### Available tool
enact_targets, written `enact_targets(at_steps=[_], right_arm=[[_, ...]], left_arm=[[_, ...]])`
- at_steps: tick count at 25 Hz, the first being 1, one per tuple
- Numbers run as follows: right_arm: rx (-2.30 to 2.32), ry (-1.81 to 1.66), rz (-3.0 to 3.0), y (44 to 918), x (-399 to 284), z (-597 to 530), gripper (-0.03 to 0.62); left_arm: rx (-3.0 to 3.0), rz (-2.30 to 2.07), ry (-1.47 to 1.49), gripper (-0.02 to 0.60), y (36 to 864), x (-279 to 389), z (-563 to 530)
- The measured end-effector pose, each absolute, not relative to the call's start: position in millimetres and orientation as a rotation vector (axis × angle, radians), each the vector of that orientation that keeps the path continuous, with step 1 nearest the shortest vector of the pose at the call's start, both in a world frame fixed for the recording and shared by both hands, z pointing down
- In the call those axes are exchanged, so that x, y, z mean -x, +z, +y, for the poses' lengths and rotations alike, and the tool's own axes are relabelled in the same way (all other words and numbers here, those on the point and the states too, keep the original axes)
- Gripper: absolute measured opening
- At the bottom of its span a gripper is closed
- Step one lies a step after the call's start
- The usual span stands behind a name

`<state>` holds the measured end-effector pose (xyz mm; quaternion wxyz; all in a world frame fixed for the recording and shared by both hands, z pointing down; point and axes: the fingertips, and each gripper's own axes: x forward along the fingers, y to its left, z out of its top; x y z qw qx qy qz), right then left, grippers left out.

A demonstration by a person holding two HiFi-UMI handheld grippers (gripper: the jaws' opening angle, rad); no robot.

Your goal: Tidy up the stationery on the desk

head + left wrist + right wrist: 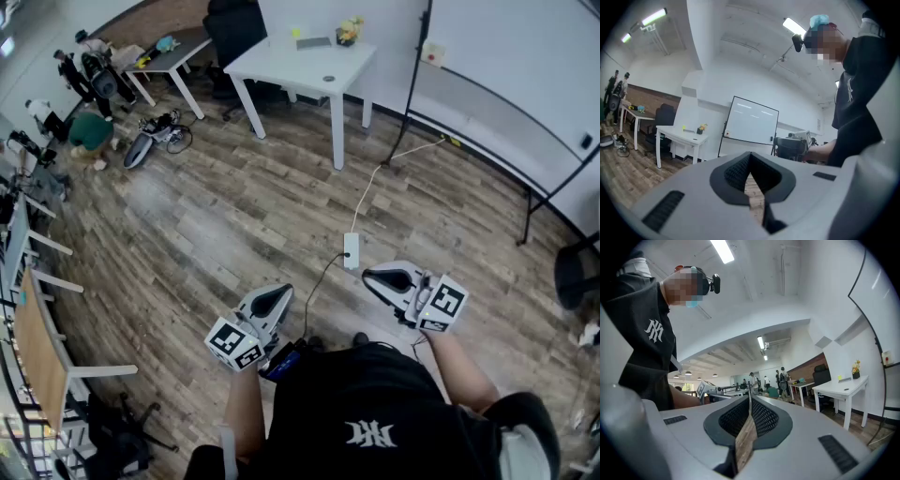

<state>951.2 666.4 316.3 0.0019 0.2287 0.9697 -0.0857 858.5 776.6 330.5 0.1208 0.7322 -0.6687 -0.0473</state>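
Note:
The white desk (300,61) stands far off across the wooden floor. On it lie a grey flat item (314,42), a yellow note (296,33), a small flower pot (349,31) and a small round thing (328,79). My left gripper (267,305) and right gripper (389,279) are held side by side in front of my body, well short of the desk. Both are shut with nothing between the pads. The desk also shows in the left gripper view (682,133) and the right gripper view (841,387). Left gripper (750,153) and right gripper (750,397) tips meet.
A power strip (352,250) with its cable lies on the floor just ahead of me. A whiteboard on a stand (506,75) fills the right. A black chair (234,28), a second table (173,56), people and gear (155,136) are at the back left.

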Motion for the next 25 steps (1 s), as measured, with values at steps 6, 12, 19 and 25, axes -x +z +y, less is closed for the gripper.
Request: enact_targets(at_steps=[6, 12, 19, 25], right_arm=[[-0.708, -0.244, 3.018, 307.7, -953.3, 635.7, 0.043], [-0.696, -0.274, 3.038, 318.0, -964.1, 617.6, 0.043], [-0.694, -0.261, 3.055, 329.5, -970.7, 600.2, 0.044], [-0.703, -0.334, 3.052, 342.7, -963.4, 581.9, 0.044]], left_arm=[[-2.130, -2.058, -0.174, 0.002, 310.4, -841.3, 763.9], [-2.099, -2.041, -0.138, 0.002, 322.0, -855.4, 748.9], [-2.067, -2.061, -0.083, 0.002, 326.3, -868.3, 733.5], [-1.998, -2.081, -0.091, 0.002, 337.3, -859.5, 735.3]])
